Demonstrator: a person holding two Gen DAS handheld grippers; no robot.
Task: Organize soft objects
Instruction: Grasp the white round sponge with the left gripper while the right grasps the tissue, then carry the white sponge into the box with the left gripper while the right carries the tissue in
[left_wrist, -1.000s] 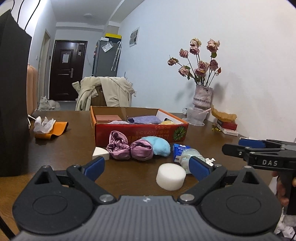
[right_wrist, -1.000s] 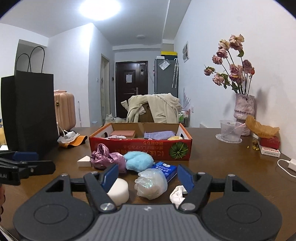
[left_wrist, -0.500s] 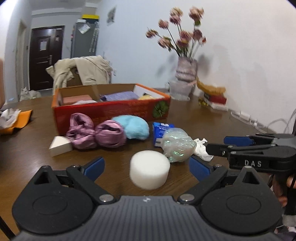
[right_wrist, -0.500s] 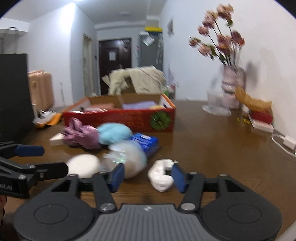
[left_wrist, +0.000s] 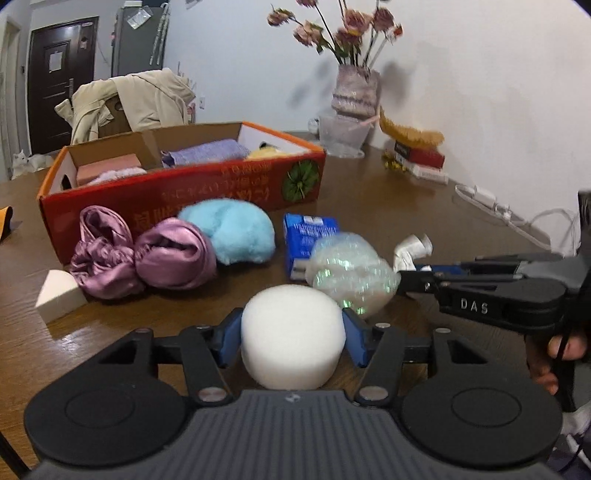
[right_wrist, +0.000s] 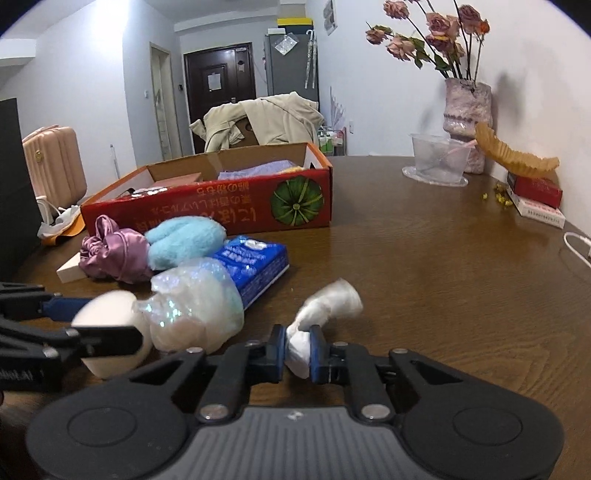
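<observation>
While the left gripper (left_wrist: 291, 338) clamps the white foam puck (left_wrist: 292, 334), the right gripper (right_wrist: 299, 349) pinches a crumpled white cloth (right_wrist: 325, 304).

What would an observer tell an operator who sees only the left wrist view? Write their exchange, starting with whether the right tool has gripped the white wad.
Operator: Has the right tool gripped the white wad?
Observer: Yes. The right wrist view shows the right tool shut on the near end of the white wad.
Operator: My left tool is shut on the white sponge. What lies left of the red box, outside my frame?
Observer: A pink suitcase stands beyond the table's left side.
</observation>
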